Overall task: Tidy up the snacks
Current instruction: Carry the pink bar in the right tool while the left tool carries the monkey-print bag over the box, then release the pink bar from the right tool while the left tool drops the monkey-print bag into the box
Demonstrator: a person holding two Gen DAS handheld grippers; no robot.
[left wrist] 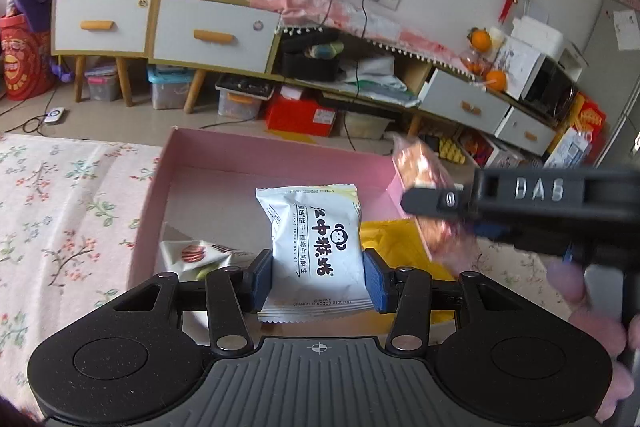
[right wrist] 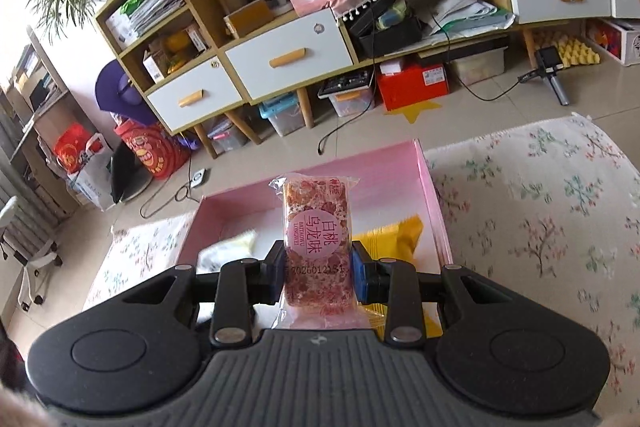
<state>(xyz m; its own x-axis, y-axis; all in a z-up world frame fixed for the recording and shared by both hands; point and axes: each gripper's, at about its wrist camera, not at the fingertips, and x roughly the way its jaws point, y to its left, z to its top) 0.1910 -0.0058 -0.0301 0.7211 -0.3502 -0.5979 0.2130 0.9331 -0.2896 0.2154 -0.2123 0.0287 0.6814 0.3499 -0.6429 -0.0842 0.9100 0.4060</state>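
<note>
My left gripper (left wrist: pixel 318 277) is shut on a white biscuit packet (left wrist: pixel 316 243) and holds it above the pink box (left wrist: pixel 208 151). My right gripper (right wrist: pixel 318 269) is shut on a pink peach-oolong snack bar (right wrist: pixel 316 247), also above the pink box (right wrist: pixel 424 179). In the left wrist view the right gripper (left wrist: pixel 432 201) comes in from the right with the pink bar (left wrist: pixel 424 171) over the box's right wall. A yellow packet (left wrist: pixel 394 243) and a white packet with a red round mark (left wrist: pixel 196 255) lie in the box. The yellow packet also shows in the right wrist view (right wrist: pixel 396 235).
The box sits on a floral cloth (left wrist: pixel 60 219), which also shows in the right wrist view (right wrist: pixel 540 227). Beyond are a tiled floor, wooden cabinets with white drawers (left wrist: pixel 160 23), storage bins, a red box (left wrist: pixel 300 115) and cables.
</note>
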